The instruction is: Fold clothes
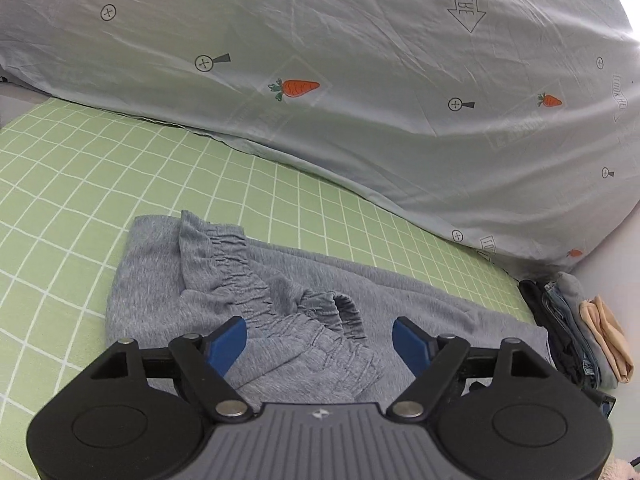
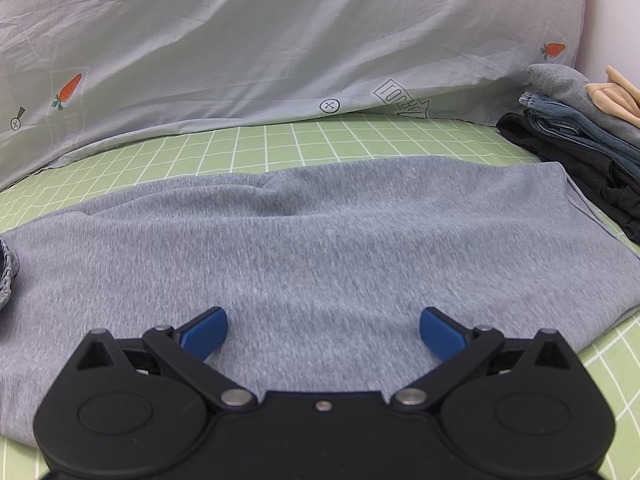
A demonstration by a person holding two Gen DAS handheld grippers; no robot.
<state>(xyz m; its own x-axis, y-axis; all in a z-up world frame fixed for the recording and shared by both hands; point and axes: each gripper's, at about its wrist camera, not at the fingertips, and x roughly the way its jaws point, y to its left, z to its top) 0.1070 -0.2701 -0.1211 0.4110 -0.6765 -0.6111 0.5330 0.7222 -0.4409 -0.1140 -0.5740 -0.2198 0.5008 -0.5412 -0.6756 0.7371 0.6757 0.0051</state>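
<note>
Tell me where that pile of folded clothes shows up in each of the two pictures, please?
Left wrist view: the stack of folded clothes sits at the right edge, low down, just past the grey sweatpants.
Right wrist view: the stack is at the upper right, beyond the sweatpants' far right corner.
Shared landmark: the carrot-print duvet across the top of both, above the green checked sheet.

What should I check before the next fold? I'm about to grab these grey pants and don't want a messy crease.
1. Left gripper open, over the waistband: ok.
2. Right gripper open, above the pant leg: ok.
3. Grey pants flat: not ok, waistband is bunched and flipped.
4. Folded stack apart from the pants: cannot tell, edges look close.
5. Green sheet free on the far side: ok.
</note>
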